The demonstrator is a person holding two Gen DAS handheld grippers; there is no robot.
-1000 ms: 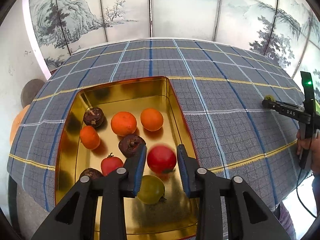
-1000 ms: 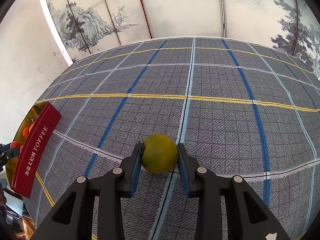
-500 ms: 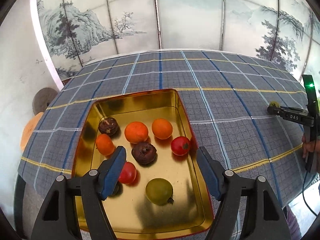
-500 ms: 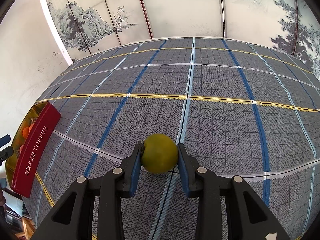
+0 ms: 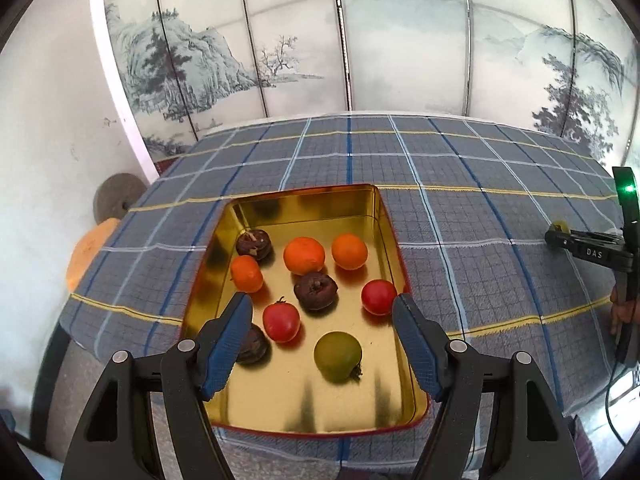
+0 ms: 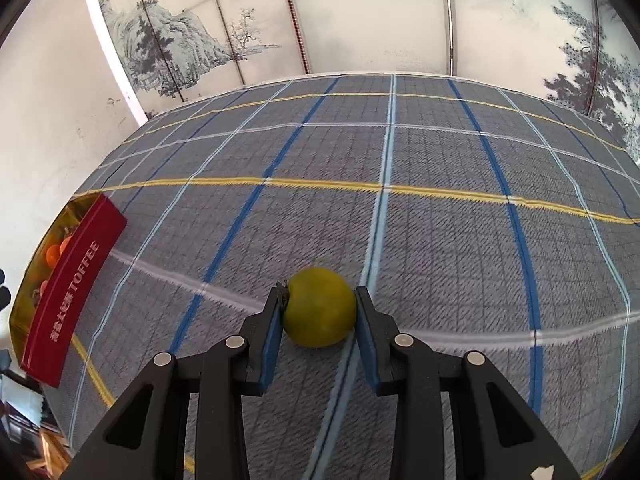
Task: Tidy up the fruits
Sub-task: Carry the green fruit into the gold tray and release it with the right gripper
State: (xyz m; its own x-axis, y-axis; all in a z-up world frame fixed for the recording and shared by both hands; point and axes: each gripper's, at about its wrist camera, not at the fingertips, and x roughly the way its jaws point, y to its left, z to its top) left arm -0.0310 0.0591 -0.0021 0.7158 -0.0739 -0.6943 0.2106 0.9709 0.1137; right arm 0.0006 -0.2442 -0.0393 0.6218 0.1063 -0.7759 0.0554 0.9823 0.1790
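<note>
A gold tin (image 5: pixel 396 248) with red outer walls sits on the plaid cloth and holds several fruits: oranges (image 5: pixel 304 255), red tomatoes (image 5: pixel 379 297), dark brown fruits (image 5: pixel 316 290) and a green tomato (image 5: pixel 338 356). My left gripper (image 5: pixel 320 336) is open and empty, raised above the tin's near half. My right gripper (image 6: pixel 318 312) is shut on a second green tomato (image 6: pixel 320 307) just over the cloth, far right of the tin (image 6: pixel 68 292). It also shows in the left wrist view (image 5: pixel 560 227).
The plaid cloth (image 6: pixel 400 200) covers the table. A painted folding screen (image 5: pixel 360 40) stands behind the table. A round stone disc (image 5: pixel 118 196) and an orange object (image 5: pixel 90 248) lie beyond the left table edge.
My left gripper let go of the red tomato into the tin, opened wide and pulled up and back. My right gripper kept its hold on the green tomato and shifted slightly.
</note>
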